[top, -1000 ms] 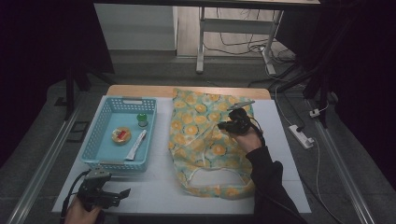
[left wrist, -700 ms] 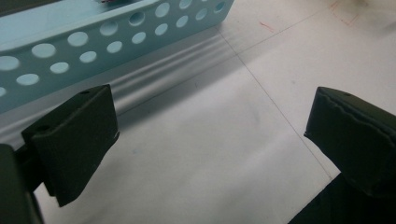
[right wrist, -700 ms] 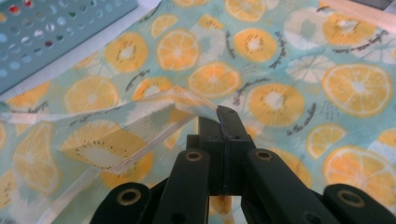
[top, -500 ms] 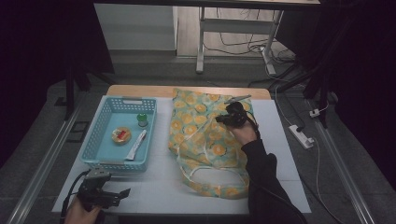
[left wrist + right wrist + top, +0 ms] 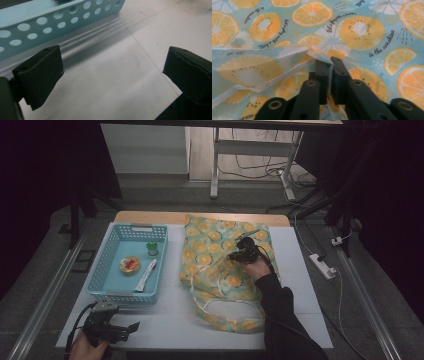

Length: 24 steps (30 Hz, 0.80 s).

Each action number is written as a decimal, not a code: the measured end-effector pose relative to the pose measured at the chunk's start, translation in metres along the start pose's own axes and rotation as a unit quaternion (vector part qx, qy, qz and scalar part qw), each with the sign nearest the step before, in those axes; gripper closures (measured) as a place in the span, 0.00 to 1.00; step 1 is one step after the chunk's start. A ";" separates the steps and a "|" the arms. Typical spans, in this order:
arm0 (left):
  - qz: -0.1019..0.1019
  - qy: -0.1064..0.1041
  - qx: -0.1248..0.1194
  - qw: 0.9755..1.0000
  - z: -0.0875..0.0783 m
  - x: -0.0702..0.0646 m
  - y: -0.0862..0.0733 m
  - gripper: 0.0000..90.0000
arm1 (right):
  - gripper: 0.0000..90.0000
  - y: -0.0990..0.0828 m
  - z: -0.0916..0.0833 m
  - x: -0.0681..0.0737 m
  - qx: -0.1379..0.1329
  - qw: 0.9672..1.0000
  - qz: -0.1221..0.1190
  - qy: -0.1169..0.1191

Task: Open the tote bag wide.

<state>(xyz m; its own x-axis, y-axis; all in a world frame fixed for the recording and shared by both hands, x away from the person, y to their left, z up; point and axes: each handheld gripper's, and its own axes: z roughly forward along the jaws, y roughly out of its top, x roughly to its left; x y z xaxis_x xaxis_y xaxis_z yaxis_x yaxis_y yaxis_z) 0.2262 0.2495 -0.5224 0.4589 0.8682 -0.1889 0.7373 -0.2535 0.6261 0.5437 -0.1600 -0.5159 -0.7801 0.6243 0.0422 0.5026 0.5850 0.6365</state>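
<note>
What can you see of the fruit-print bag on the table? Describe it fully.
The bag is thin, soft cloth, pale blue-green with orange citrus slices and small script lettering. It lies flat but wrinkled on the white table, right of the blue basket, with white cord handles looped at its near end. The right claw pinches a raised fold of the cloth, its jaws almost together, pulling a ridge up in the fabric.

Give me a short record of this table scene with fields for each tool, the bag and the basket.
right tool: pinching a fold of the fruit-print bag, jaws nearly together, just eased slightly
left tool: jaws apart, nothing between them, above the white table beside the basket
bag: lying flat, white cord handles toward the person
blue basket: holds a small green item, a round item, a white packet
</note>
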 end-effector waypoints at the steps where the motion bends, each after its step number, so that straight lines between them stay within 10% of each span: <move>1: 0.000 0.000 0.000 1.000 0.000 0.000 0.000 0.03 | 0.85 0.001 -0.002 0.001 -0.005 1.000 -0.001 -0.001; 24: -0.001 0.001 -0.001 1.000 0.000 0.000 0.000 0.03 | 0.27 0.000 -0.056 0.021 -0.039 0.999 -0.007 0.020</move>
<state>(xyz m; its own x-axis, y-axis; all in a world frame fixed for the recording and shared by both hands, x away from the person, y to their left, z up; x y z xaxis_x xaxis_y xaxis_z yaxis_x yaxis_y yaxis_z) 0.2259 0.2494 -0.5222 0.4570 0.8692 -0.1890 0.7367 -0.2508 0.6280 0.5068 -0.1757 -0.4716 -0.8020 0.5940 0.0632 0.4621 0.5498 0.6959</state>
